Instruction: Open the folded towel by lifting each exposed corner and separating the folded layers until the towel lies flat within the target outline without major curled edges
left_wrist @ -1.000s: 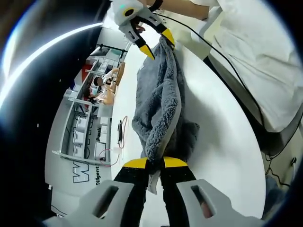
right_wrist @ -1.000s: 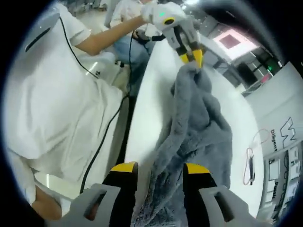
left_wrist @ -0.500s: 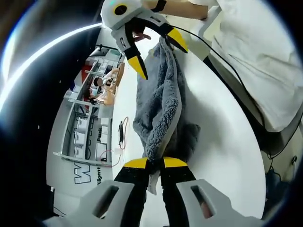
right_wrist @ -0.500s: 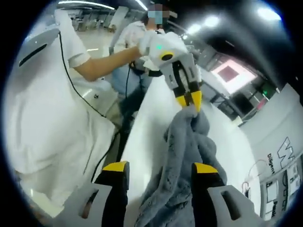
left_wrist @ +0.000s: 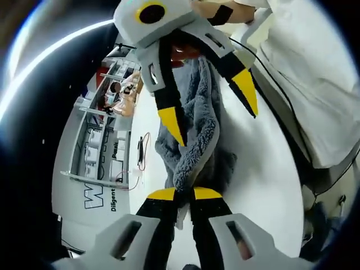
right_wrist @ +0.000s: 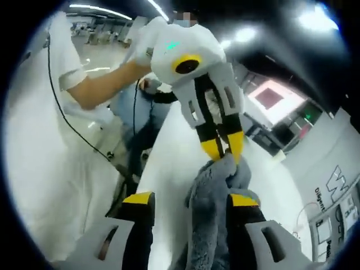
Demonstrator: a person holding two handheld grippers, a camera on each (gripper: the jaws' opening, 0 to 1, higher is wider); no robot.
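The grey towel hangs bunched between the two grippers above the white table, not yet spread. The left gripper stays clamped on one end, jaws pressed together over the fabric. The right gripper, which pinched the far end a second ago, now stands with jaws spread wide and has swung in close, straddling the cloth without holding it. Likely it is seeking a fresh corner to pull apart.
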